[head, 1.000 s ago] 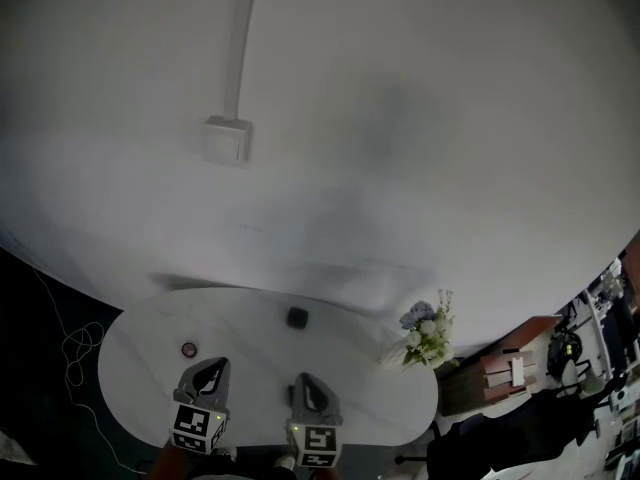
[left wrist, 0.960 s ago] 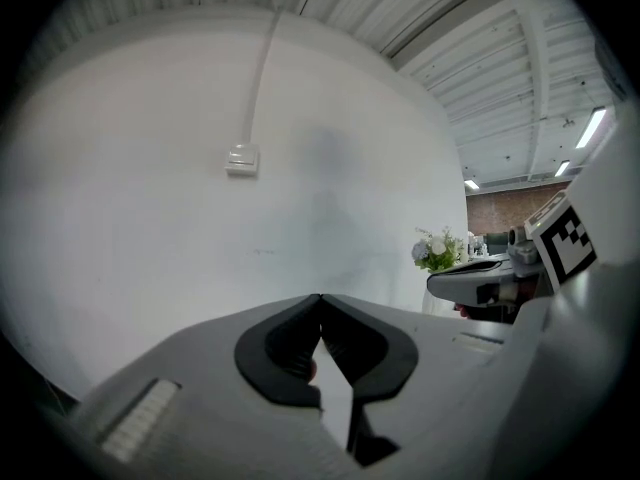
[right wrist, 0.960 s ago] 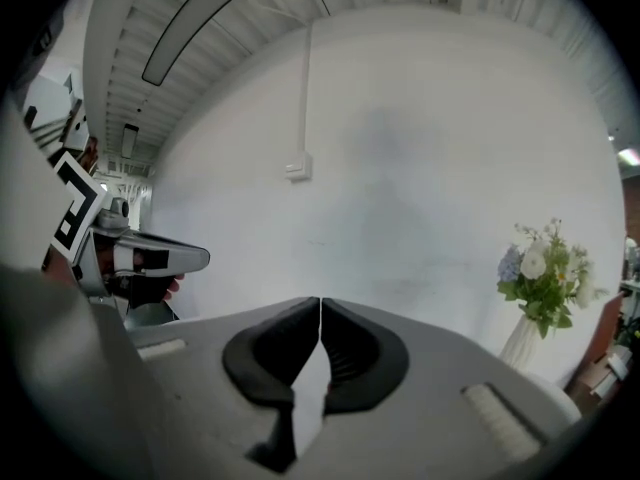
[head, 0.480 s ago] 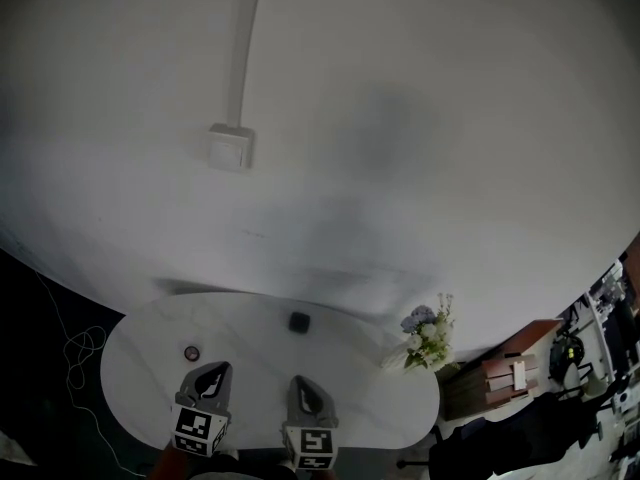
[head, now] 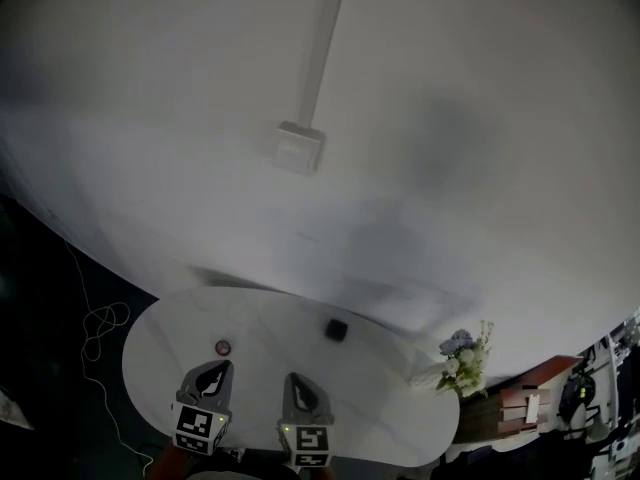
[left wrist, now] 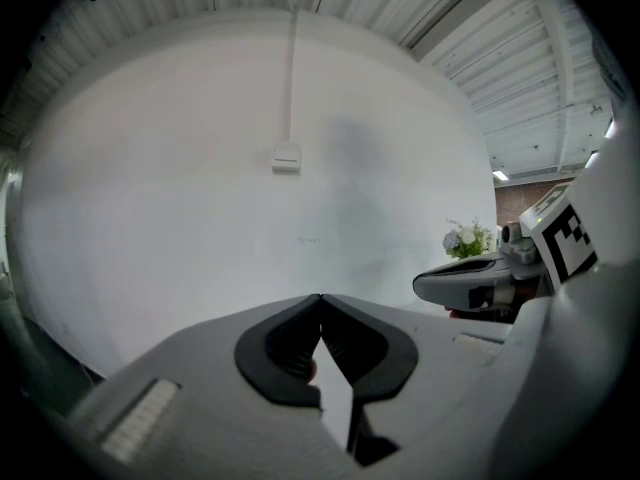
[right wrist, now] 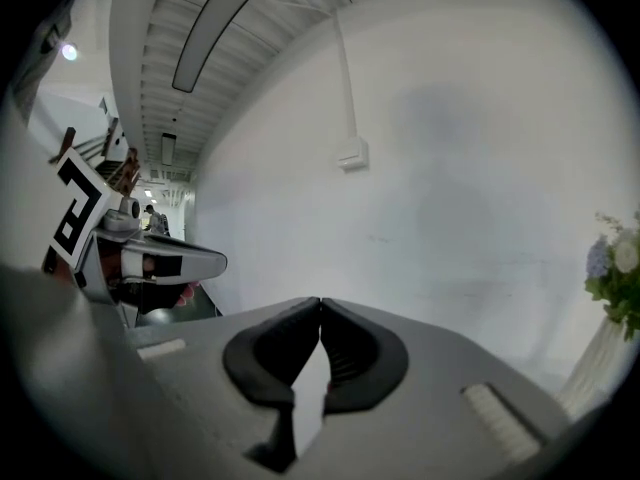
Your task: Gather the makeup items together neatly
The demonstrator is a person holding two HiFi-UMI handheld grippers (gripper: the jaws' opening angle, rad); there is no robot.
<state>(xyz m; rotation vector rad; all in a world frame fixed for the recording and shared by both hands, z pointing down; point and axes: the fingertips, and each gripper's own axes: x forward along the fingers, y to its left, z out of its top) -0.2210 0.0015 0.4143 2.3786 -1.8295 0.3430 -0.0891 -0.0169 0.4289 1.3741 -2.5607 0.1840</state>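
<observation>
A white oval table (head: 380, 408) fills the bottom of the head view. On it lie a small red round item (head: 222, 347) at the left and a small black item (head: 336, 330) further back, near the middle. My left gripper (head: 214, 366) and right gripper (head: 296, 378) hover side by side over the near edge, both short of the items. In the left gripper view the left gripper (left wrist: 320, 297) has its jaws shut and empty. The right gripper (right wrist: 320, 301) is shut and empty too.
A vase of flowers (head: 463, 360) stands at the table's right end, also seen as flowers (left wrist: 468, 238) in the left gripper view. A white wall with a junction box (head: 298, 148) rises behind. A cable (head: 100, 323) lies on the dark floor at left; brown furniture (head: 530, 403) stands at right.
The head view has swung, so the wall box, table and items now sit further right in the picture. Both grippers stay low at the near edge, still shut.
</observation>
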